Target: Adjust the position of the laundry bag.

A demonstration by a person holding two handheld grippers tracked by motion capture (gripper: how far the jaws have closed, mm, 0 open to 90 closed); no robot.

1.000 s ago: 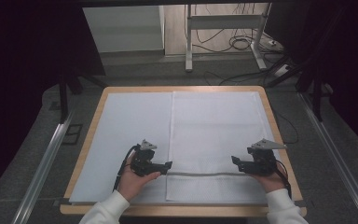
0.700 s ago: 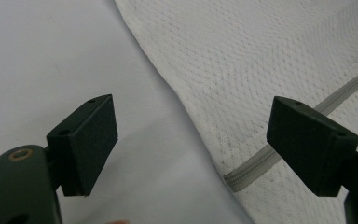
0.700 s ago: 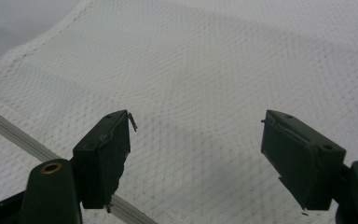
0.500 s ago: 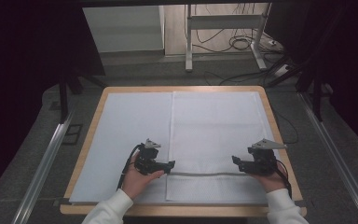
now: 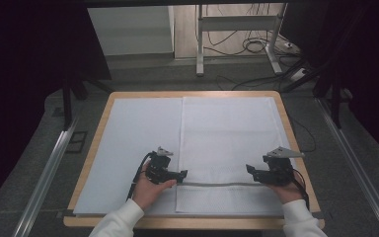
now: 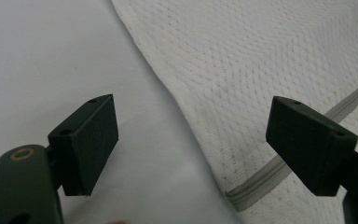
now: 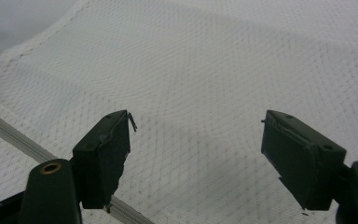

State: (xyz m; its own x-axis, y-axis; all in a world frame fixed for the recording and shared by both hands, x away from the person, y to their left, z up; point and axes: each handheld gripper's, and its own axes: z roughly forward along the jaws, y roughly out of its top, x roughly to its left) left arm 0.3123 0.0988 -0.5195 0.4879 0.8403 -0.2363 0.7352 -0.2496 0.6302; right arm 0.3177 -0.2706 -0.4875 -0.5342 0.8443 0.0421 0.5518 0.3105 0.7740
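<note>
Though label-free, white towel [image 5: 229,133], open-jawed grippers

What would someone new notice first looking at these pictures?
A white textured cloth covers the right half of the table, with a grey band running across it near the front edge. The left gripper and right gripper sit at the two ends of that band, each with its fingers spread open.
</note>
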